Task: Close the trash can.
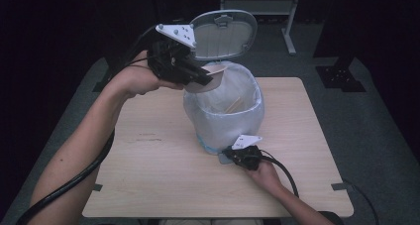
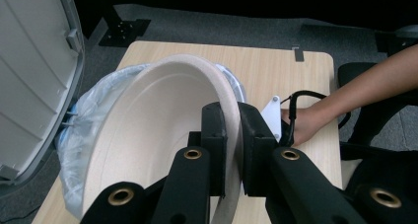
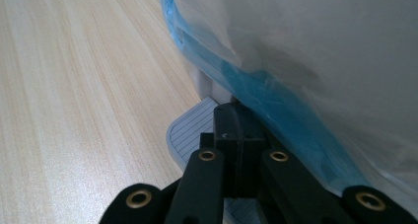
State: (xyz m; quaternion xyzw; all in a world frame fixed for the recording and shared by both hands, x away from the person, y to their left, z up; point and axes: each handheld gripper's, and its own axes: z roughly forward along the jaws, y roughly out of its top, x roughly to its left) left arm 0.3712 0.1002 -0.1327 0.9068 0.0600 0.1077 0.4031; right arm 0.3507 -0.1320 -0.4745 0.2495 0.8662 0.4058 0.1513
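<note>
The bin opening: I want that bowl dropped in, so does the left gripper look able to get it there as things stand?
Probably yes. The lid stands open, and the left gripper holds the bowl by its rim, tilted at the edge of the bag-lined bin. Nothing seems to be in the way.

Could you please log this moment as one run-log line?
left gripper shut on bowl rim, over bin | right gripper shut, pressing pedal | lid open

Cream bowl [image 2: 148, 130], blue-edged translucent bag [image 1: 225, 118], grey ribbed pedal [image 3: 190, 130], pale woodgrain table [image 1: 148, 155].
</note>
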